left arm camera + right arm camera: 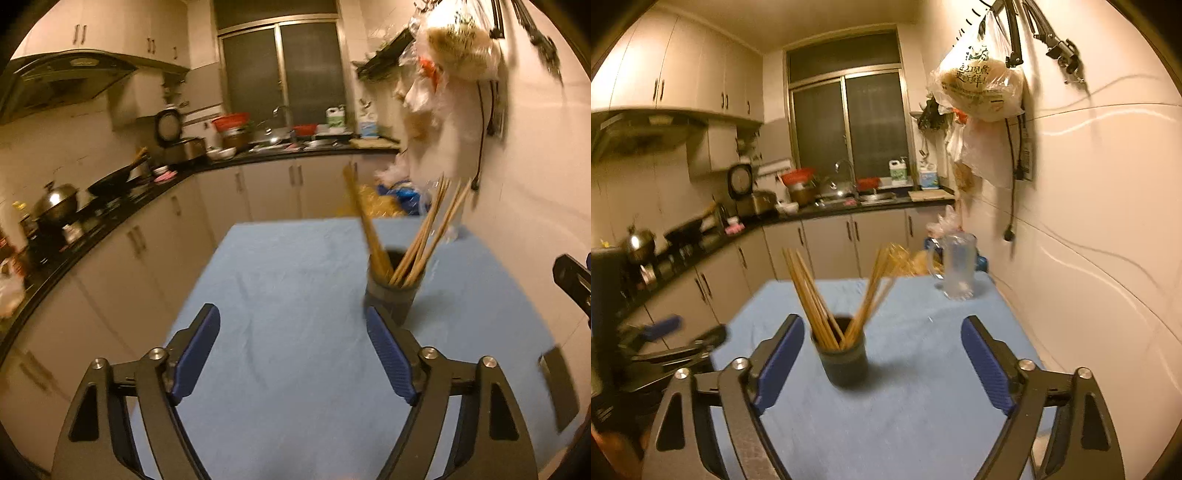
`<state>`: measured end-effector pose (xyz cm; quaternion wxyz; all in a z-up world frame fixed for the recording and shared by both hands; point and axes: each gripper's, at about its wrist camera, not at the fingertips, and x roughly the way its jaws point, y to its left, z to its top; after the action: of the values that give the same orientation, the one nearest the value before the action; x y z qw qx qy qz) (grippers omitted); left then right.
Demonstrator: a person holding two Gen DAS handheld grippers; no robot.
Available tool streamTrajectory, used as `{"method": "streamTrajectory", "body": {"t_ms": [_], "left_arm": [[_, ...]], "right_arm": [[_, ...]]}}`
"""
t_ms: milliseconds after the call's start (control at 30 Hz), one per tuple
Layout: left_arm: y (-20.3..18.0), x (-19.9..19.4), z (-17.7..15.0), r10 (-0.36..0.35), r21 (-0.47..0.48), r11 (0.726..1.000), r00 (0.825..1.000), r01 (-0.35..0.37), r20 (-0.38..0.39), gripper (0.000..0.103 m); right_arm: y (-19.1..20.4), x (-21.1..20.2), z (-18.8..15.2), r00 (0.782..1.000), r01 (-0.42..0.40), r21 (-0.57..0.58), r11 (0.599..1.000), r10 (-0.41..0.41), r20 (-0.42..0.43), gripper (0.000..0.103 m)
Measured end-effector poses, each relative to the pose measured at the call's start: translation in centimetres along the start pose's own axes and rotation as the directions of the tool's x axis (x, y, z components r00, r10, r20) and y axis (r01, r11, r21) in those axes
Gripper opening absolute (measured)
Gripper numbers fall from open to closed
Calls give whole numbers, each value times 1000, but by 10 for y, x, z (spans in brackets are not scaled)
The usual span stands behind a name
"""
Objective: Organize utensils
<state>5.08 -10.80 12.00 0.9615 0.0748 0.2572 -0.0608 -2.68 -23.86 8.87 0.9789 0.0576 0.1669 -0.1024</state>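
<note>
A dark round holder [395, 291] stands upright on the blue tablecloth [288, 280], with several wooden chopsticks [424, 236] leaning out of it in two bunches. My left gripper [293, 332] is open and empty, with the holder just beyond its right finger. In the right wrist view the holder [844, 360] and chopsticks [812, 295] sit just ahead of my open, empty right gripper [882, 343], nearer its left finger. The left gripper [676, 339] shows at the left edge there, and the right gripper's edge [572, 280] shows at the far right of the left view.
A clear glass mug [956, 264] stands at the table's far right corner by the white wall. Plastic bags [979, 85] hang on that wall. Black counters with a wok [110, 181], pots and a sink run along the left and back.
</note>
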Motion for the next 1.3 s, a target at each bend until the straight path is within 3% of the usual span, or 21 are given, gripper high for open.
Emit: {"method": "streamTrajectory", "body": {"t_ms": [233,467,1300], "left_arm": [[17,-23,-59,51,-2,999,995,-52,-85,84],[20,-29,-91,58,-11,998,990,-60,-130,84],[13,-19,-106,59,4,998,984,-60,-167,84]], "right_arm": [[12,-20,-59,996,17,-16,1000,-18,-84,97],[13,-17,-87,987,35,-34,999,-40,-158,97],[25,1,-106,974,35,-74,997,-51,-220,97]]}}
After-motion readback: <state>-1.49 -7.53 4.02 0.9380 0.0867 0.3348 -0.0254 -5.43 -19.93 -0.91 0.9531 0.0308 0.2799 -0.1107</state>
